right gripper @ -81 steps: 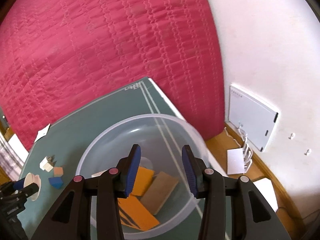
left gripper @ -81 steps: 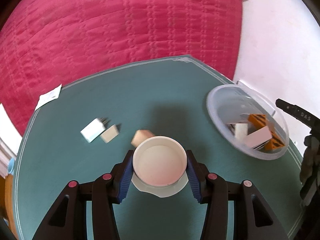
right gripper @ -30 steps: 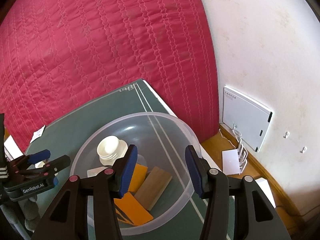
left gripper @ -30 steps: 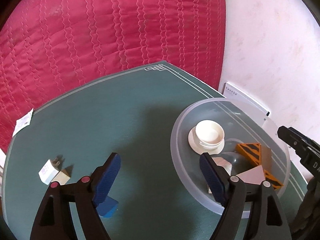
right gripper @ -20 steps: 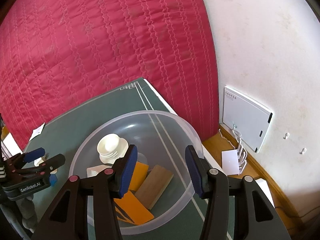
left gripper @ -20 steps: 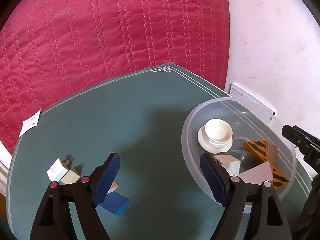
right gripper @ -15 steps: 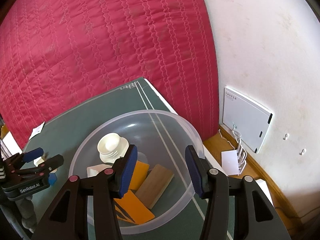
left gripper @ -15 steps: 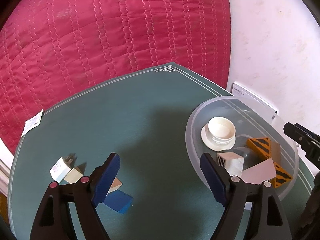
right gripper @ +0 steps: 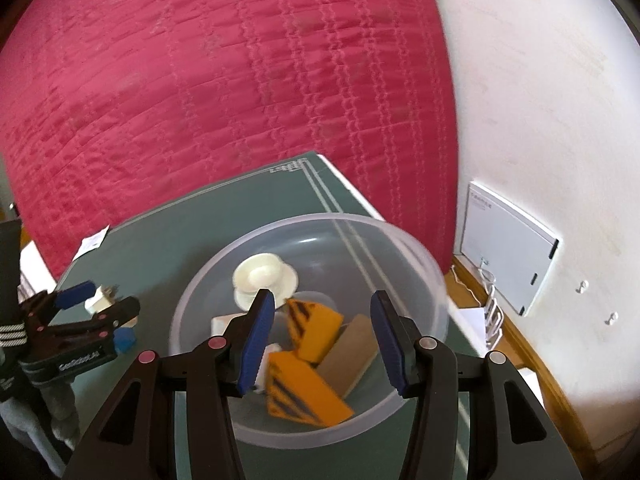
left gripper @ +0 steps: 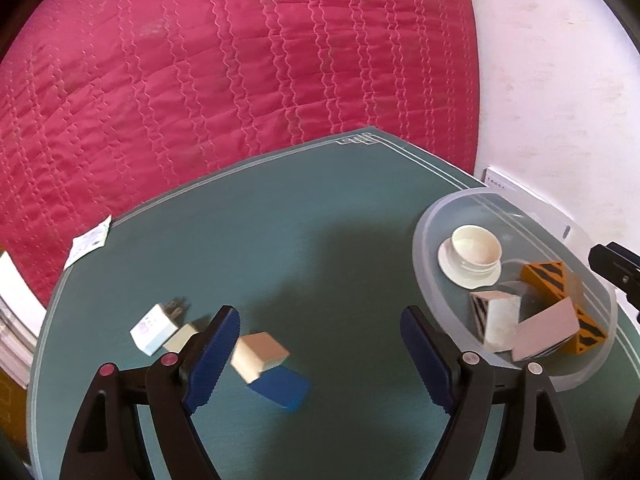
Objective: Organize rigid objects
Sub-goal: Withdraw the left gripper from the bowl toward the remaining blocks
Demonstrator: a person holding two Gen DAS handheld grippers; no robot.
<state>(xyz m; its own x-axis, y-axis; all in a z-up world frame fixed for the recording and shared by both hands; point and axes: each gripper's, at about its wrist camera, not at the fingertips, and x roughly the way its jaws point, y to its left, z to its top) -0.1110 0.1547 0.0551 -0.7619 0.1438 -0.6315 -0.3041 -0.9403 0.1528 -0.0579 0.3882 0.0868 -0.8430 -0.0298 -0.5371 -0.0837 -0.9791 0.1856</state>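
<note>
A clear plastic bowl (left gripper: 424,232) on the green table holds a white cup on its saucer (left gripper: 474,256), orange striped blocks (left gripper: 544,276), a white block and a tan block. My left gripper (left gripper: 320,352) is open and empty above the table, over a tan cube (left gripper: 260,354) and a blue block (left gripper: 280,390). A white plug adapter (left gripper: 152,328) lies left of them. My right gripper (right gripper: 322,340) is open and empty above the bowl (right gripper: 420,256), over the orange blocks (right gripper: 312,336). The left gripper (right gripper: 88,308) also shows in the right wrist view.
The green table (left gripper: 280,208) stands against a red quilted bed (left gripper: 240,60). A paper slip (left gripper: 88,240) lies at the table's far left corner. A white wall (right gripper: 540,120) and a white panel (right gripper: 508,248) are to the right.
My left gripper let go of the cup and saucer in the bowl, then drew back left toward the loose blocks. The right gripper has stayed over the bowl.
</note>
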